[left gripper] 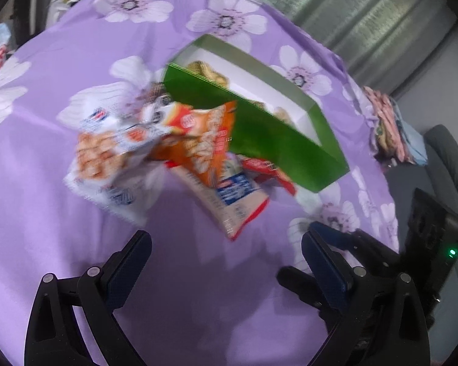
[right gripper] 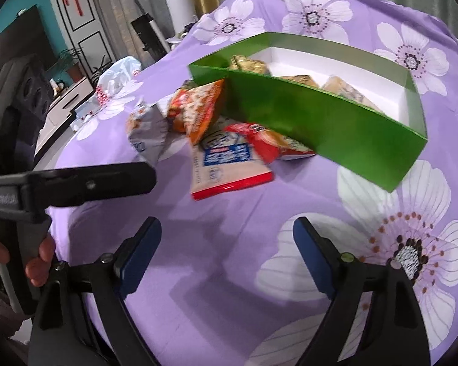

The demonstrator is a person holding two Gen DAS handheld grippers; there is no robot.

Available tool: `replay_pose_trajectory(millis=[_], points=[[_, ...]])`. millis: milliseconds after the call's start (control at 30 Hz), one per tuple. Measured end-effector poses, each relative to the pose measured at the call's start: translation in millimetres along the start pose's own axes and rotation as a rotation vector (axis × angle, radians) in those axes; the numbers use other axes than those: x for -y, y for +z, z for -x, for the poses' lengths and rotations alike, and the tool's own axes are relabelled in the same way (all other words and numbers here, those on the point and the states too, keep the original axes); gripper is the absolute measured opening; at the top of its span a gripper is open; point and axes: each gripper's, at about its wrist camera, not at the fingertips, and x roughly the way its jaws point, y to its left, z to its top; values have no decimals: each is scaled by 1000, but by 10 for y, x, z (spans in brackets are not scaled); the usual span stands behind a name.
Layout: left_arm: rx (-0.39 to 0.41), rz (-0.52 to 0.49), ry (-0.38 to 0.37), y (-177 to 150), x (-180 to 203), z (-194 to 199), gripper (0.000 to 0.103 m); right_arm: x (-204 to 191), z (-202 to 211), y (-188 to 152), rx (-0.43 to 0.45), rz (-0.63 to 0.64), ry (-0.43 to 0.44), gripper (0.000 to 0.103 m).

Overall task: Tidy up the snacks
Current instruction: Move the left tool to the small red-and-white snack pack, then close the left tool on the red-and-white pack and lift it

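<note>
A green box [left gripper: 278, 140] with a white inside stands on the purple flowered cloth and holds several gold-wrapped snacks [left gripper: 210, 71]. It also shows in the right wrist view [right gripper: 320, 116]. Loose snack packets lie in a pile in front of it: an orange one [left gripper: 204, 143], a white one [left gripper: 107, 158], a pale one with a blue label [left gripper: 229, 195] and a red one [left gripper: 268, 167]. In the right wrist view the pale packet [right gripper: 229, 164] lies nearest. My left gripper [left gripper: 226, 244] is open and empty, short of the pile. My right gripper [right gripper: 227, 228] is open and empty too.
The purple cloth [right gripper: 229, 274] covers a round table whose edge falls away at the left [right gripper: 61, 152]. The left gripper's body [right gripper: 70, 183] reaches in from the left of the right wrist view. A plastic bag [right gripper: 119, 70] lies at the far edge. Folded cloths [left gripper: 390, 128] sit at the right.
</note>
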Motion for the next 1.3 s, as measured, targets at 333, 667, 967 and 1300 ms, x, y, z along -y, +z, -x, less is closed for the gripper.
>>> replay_pose_trajectory(millis=[333, 667, 967, 1300], points=[[-54, 30, -138, 402, 210, -391, 97, 251, -144, 232, 44, 46, -59, 74], [-92, 177, -158, 536, 76, -667, 71, 300, -343, 451, 38, 140, 4, 60], [-104, 239, -125, 553, 5, -786, 31, 230, -351, 444, 26, 197, -12, 44], [-83, 149, -115, 508, 204, -596, 28, 86, -61, 331, 82, 221, -29, 18]])
